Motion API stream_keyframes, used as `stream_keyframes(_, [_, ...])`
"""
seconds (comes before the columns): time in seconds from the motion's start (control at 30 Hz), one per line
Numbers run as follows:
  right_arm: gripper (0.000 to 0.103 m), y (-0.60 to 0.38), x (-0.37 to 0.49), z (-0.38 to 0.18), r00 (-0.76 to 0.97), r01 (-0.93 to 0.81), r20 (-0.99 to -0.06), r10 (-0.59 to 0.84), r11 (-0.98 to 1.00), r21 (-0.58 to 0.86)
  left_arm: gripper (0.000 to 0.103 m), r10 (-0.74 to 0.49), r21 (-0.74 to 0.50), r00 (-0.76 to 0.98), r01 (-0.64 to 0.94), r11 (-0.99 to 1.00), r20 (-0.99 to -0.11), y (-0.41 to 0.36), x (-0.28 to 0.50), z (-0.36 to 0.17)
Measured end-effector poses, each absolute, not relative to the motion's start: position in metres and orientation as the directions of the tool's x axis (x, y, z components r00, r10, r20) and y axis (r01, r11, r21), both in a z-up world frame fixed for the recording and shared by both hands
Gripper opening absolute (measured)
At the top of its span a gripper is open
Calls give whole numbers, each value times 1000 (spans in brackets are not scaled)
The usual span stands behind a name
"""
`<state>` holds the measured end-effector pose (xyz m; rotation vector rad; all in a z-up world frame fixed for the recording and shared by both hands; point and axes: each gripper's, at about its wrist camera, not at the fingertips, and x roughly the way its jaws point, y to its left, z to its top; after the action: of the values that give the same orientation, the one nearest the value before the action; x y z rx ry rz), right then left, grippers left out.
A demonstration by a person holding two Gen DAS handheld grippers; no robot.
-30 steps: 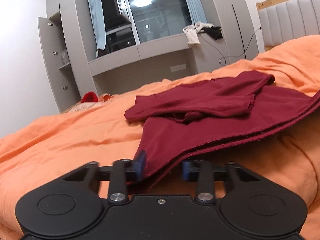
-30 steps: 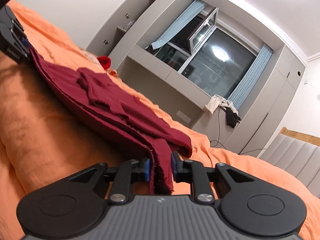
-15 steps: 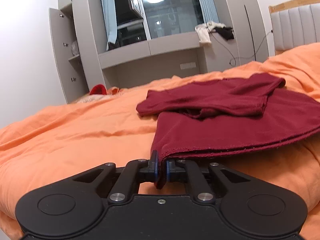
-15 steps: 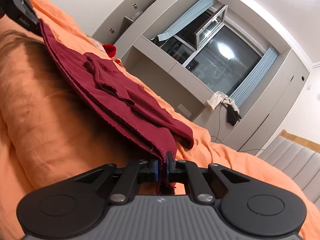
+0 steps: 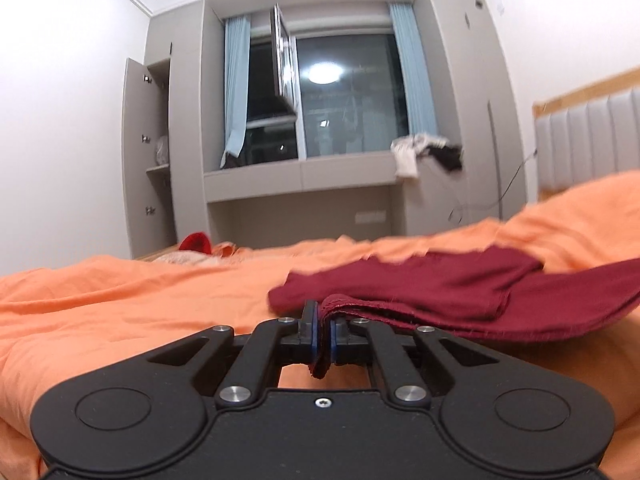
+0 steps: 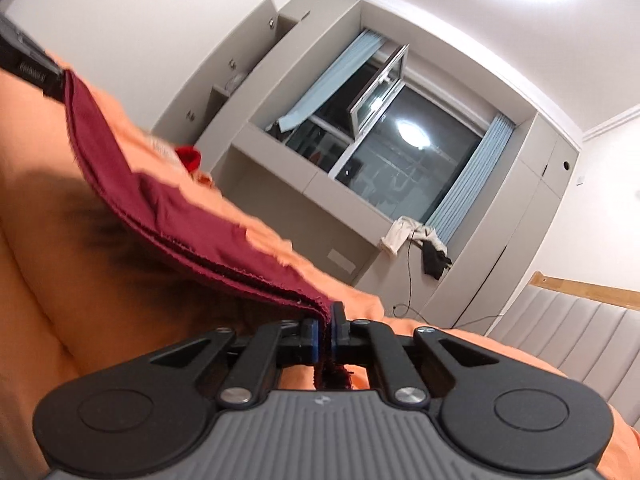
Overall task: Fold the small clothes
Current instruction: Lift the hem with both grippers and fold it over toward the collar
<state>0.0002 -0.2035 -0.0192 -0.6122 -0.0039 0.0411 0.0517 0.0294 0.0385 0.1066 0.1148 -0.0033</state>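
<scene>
Both the left gripper [image 5: 321, 330] and right gripper [image 6: 324, 332] pinch near hem corners of the soft, light, dark-red knit garment [image 5: 460, 288], which sags between them.

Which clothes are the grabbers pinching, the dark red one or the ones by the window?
The dark red garment on the orange bed; both grippers, left and right, clamp its edge. The window-ledge clothes lie untouched.

Dark red garment [image 5: 448, 284]; plain orange bedspread [image 5: 120, 292]; black gripper [image 5: 322, 338], blue pads [image 5: 315, 340]; pale blue curtains [image 5: 412, 80].
</scene>
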Motion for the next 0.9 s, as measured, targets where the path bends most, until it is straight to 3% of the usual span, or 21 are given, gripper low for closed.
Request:
stream_keyframes(0.27, [5,-229,-95,27,995,-56,35,92,824,-563,5,-86,138,996,91,986,-39,27,-47,88])
stream_keyframes(0.43, [5,-243,-87,50,993,-64,58,107,863,-502,5,-142,165,990,144,976,-20,20,-78,117])
stream_keyframes(0.63, [5,-249,-5,73,990,-31,107,95,871,-490,5,-114,150,993,116,982,-22,12,-33,134])
stream_keyframes(0.9, [6,-242,128,79,997,-17,56,53,855,-518,5,-14,122,995,25,992,-97,9,90,147])
